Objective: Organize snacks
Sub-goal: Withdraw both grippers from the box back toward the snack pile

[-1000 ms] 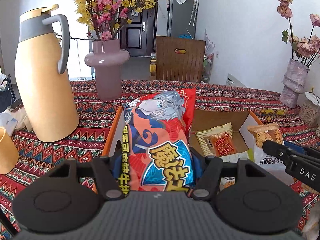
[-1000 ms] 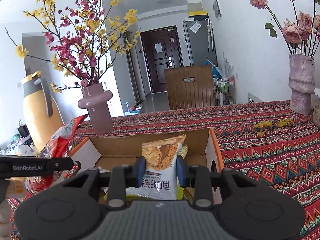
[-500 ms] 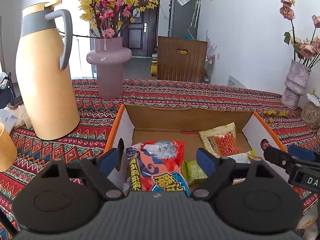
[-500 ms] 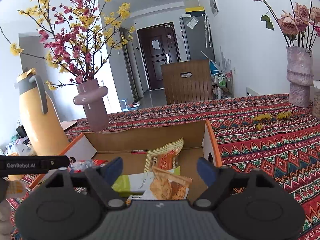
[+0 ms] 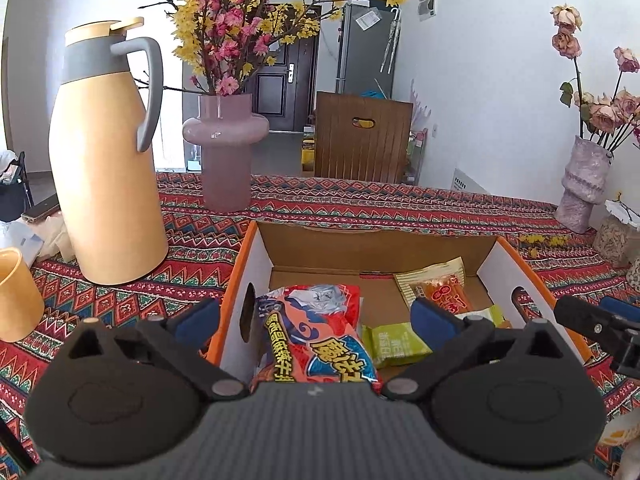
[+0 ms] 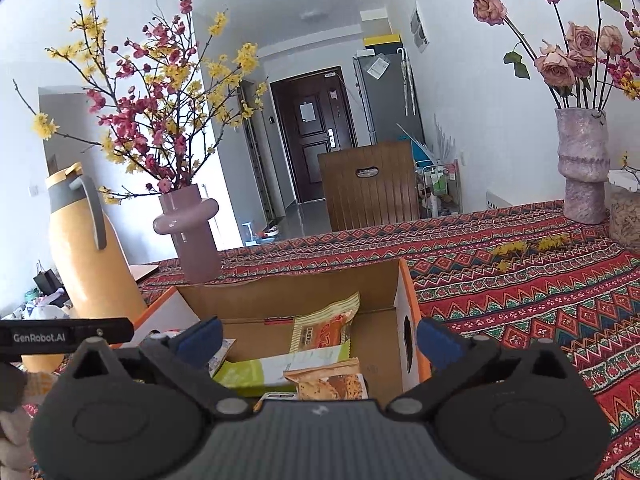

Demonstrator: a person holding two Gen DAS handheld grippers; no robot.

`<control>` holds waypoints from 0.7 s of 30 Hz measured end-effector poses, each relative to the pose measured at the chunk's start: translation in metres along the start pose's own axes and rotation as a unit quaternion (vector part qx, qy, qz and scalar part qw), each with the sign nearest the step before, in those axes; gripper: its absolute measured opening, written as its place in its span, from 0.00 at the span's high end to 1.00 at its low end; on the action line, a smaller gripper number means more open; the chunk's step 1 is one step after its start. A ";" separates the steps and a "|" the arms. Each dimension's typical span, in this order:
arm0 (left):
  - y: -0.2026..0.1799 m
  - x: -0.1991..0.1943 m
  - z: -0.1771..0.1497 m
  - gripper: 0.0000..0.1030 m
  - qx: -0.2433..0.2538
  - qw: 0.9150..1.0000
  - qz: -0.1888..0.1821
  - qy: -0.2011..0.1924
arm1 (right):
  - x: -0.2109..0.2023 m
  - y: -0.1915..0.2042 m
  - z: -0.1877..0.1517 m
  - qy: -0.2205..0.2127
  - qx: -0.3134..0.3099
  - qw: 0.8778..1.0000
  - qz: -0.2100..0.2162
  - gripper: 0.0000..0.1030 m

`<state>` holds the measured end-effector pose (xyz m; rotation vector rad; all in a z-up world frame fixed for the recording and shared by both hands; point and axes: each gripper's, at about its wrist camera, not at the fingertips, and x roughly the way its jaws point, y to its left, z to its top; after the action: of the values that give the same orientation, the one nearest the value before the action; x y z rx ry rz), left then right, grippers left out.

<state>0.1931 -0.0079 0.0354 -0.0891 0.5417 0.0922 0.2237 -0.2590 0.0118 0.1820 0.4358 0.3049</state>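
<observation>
An open cardboard box [image 5: 376, 240] with orange edges stands on the patterned tablecloth. Inside it lie a red snack bag [image 5: 320, 336], a green packet [image 5: 394, 346] and an orange packet [image 5: 440, 288]. My left gripper [image 5: 316, 316] hovers over the box's near left side, its jaws opening wide; the red bag lies below them, untouched by the pads. My right gripper [image 6: 319, 339] is over the box [image 6: 288, 292] on its near right, jaws also opening. A crisps packet [image 6: 332, 382] rests loose beneath it on a green-and-white packet [image 6: 280, 368].
A tall yellow jug [image 5: 104, 168] and a pink vase [image 5: 226, 152] of blossom branches stand left of the box. A yellow cup [image 5: 16, 296] sits at the far left. A grey vase [image 5: 584, 184] of roses stands far right, and a wooden chair [image 5: 362, 136] is behind the table.
Both grippers spread wide and let go. The red bag dropped from the left gripper into the box, and the crisps packet fell from the right gripper onto the packets inside.
</observation>
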 end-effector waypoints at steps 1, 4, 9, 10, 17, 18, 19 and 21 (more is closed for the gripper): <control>0.001 -0.002 0.000 0.00 -0.001 1.000 0.000 -0.001 | -0.002 0.000 0.000 -0.001 0.000 1.000 0.000 0.00; 0.002 -0.009 -0.001 0.00 -0.002 1.000 -0.001 -0.005 | -0.011 0.001 -0.001 -0.007 0.000 1.000 0.002 0.00; 0.003 -0.023 -0.005 0.00 -0.004 1.000 -0.005 -0.013 | -0.029 0.004 -0.004 -0.014 0.001 1.000 0.005 0.00; 0.003 -0.025 -0.006 0.00 -0.004 1.000 -0.006 -0.014 | -0.032 0.004 -0.004 -0.014 0.002 1.000 0.006 0.00; 0.004 -0.044 -0.014 0.00 -0.001 1.000 -0.013 -0.021 | -0.059 0.009 -0.012 -0.020 0.000 1.000 0.007 0.00; 0.004 -0.047 -0.016 0.00 -0.001 1.000 -0.014 -0.022 | -0.062 0.009 -0.014 -0.020 0.000 1.000 0.006 0.00; 0.005 -0.049 -0.017 0.00 -0.001 1.000 -0.015 -0.021 | -0.065 0.010 -0.016 -0.018 0.000 1.000 0.005 0.00; 0.006 -0.056 -0.022 0.00 -0.001 1.000 -0.018 -0.022 | -0.072 0.011 -0.020 -0.016 0.000 1.000 0.003 0.00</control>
<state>0.1337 -0.0080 0.0454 -0.0978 0.4950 0.0589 0.1498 -0.2699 0.0241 0.1881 0.4029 0.3068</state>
